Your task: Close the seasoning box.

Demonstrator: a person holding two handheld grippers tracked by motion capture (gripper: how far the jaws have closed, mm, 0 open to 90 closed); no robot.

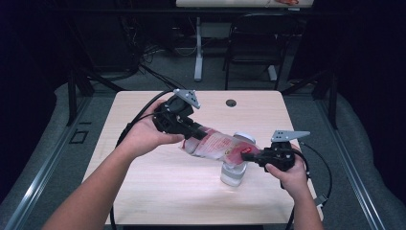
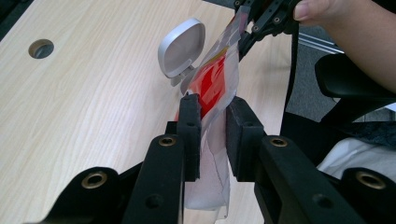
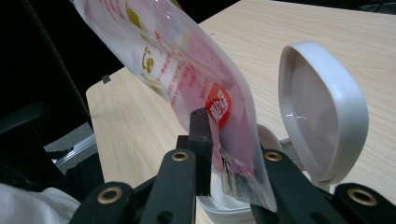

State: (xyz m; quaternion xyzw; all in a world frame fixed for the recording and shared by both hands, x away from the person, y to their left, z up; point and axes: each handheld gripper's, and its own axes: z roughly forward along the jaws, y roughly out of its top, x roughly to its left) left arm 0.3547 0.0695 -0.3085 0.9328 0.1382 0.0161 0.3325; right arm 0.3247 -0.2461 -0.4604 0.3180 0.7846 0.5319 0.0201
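Probably mid-refill: pouch [image 1: 218,145] held stretched above the desk [image 1: 143,191], left claw [image 2: 211,121] pinching one end, right claw [image 3: 229,154] pinching the other over the white container [image 1: 233,173], lid [image 3: 322,112] already flipped open. Pouring itself seemingly not yet done.

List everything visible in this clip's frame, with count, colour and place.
pouch: one, clear plastic with red print, held in the air between both grippers over the container
container: one, white, lid flipped open, near the table's right front
table: one, light wood, a round hole near the far edge
chair: one, black, on the floor beyond the table
left hand-held gripper: one, black, shut on the pouch's upper end
right hand-held gripper: one, black, shut on the pouch's lower end
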